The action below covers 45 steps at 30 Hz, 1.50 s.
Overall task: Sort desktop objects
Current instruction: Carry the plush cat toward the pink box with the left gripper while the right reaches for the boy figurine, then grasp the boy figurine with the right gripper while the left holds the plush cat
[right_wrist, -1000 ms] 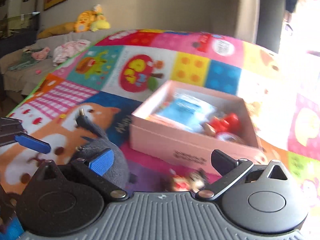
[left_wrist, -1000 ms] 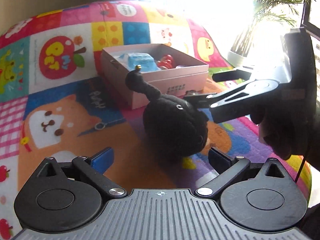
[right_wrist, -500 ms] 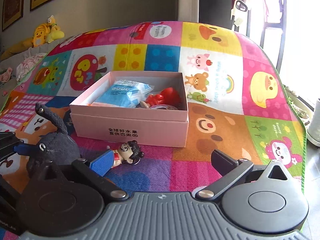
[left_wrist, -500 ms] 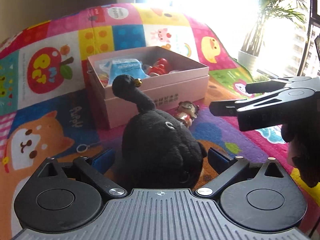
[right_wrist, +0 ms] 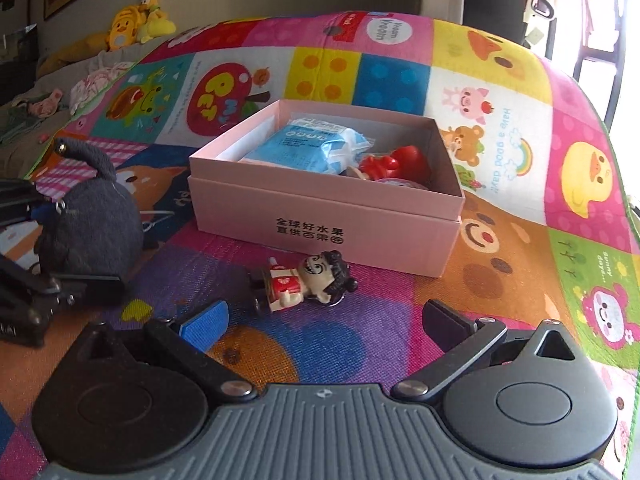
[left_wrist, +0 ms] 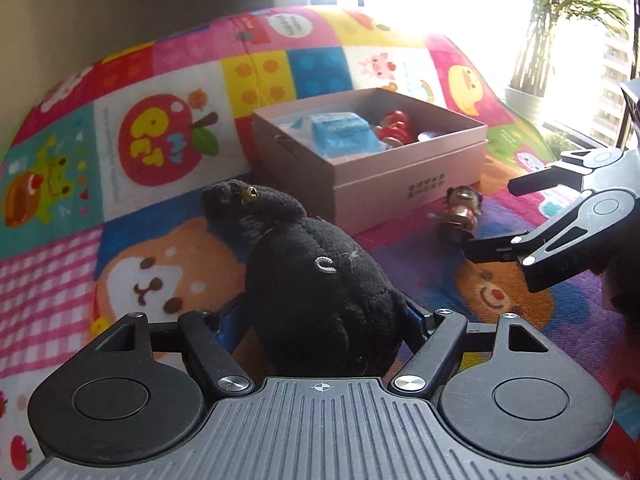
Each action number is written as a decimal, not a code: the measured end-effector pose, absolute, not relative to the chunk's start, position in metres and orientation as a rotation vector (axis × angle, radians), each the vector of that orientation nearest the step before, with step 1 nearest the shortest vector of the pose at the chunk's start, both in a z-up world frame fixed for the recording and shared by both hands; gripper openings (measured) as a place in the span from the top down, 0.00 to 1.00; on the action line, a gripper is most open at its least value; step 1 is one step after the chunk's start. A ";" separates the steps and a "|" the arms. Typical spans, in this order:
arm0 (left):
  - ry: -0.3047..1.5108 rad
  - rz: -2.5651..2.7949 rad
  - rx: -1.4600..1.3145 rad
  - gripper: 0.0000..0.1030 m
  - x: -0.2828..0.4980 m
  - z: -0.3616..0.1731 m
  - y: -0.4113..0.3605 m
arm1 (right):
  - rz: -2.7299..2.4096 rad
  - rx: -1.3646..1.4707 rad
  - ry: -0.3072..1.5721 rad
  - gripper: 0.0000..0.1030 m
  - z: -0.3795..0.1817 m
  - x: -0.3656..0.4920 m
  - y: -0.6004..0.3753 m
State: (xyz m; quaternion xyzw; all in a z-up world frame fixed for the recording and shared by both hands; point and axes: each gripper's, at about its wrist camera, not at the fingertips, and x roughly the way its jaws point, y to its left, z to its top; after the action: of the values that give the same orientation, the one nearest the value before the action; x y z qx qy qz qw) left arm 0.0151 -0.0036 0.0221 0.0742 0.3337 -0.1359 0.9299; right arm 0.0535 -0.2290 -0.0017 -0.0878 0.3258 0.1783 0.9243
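Observation:
My left gripper (left_wrist: pixel 324 316) is shut on a black plush toy (left_wrist: pixel 320 292), which also shows at the left of the right wrist view (right_wrist: pixel 92 232). An open pink box (left_wrist: pixel 400 180) stands beyond it, seen also in the right wrist view (right_wrist: pixel 320 216); it holds a blue packet (right_wrist: pixel 308 148) and a red toy (right_wrist: pixel 396 164). A small doll figurine (right_wrist: pixel 304 280) lies on the mat in front of the box, also seen in the left wrist view (left_wrist: pixel 460 208). My right gripper (right_wrist: pixel 324 324) is open and empty just short of the figurine, and shows at the right of the left wrist view (left_wrist: pixel 500 216).
Everything sits on a colourful patchwork play mat (right_wrist: pixel 500 240). A couch with plush toys (right_wrist: pixel 132 24) and clothes is at the far left. A potted plant (left_wrist: pixel 532 80) stands by the bright window at the right.
My left gripper has closed in around the black plush and now grips it. My right gripper has drawn back from the plush, swung right, and now faces the figurine.

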 end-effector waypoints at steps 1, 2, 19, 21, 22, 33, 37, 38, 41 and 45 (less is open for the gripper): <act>0.694 -0.283 0.129 0.22 0.016 0.022 0.001 | 0.371 -0.187 0.673 0.00 -0.003 0.058 -0.226; 0.702 -0.288 0.108 0.21 0.016 0.021 0.005 | 0.375 -0.191 0.681 0.00 -0.005 0.062 -0.224; 0.690 -0.242 0.043 0.08 0.007 0.012 0.004 | 0.410 -0.164 0.731 0.34 -0.006 0.081 -0.210; 0.685 -0.220 0.043 0.08 0.008 0.011 0.001 | 0.408 -0.164 0.727 0.35 -0.004 0.077 -0.210; 0.682 -0.209 0.043 0.08 0.008 0.011 0.000 | 0.409 -0.163 0.729 0.35 -0.003 0.074 -0.210; 0.665 -0.148 0.131 0.24 0.002 0.011 -0.013 | 0.431 -0.146 0.713 0.35 0.011 0.026 -0.227; 0.671 -0.198 0.160 0.25 -0.011 0.019 -0.023 | 0.433 -0.135 0.689 0.35 0.020 0.008 -0.238; 0.668 -0.215 0.164 0.25 -0.015 0.023 -0.027 | 0.433 -0.130 0.680 0.35 0.024 0.003 -0.241; 0.648 -0.283 0.154 0.25 -0.025 0.041 -0.039 | 0.447 -0.106 0.639 0.35 0.039 -0.014 -0.253; 0.585 -0.337 0.171 0.25 -0.016 0.072 -0.059 | 0.453 -0.091 0.551 0.35 0.063 -0.032 -0.268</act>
State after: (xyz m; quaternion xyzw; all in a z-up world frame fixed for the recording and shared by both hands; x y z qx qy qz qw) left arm -0.0156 -0.0587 0.0720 0.0839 0.2865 -0.1652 0.9400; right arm -0.0324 -0.2679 0.0632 -0.0447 0.2694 0.2218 0.9361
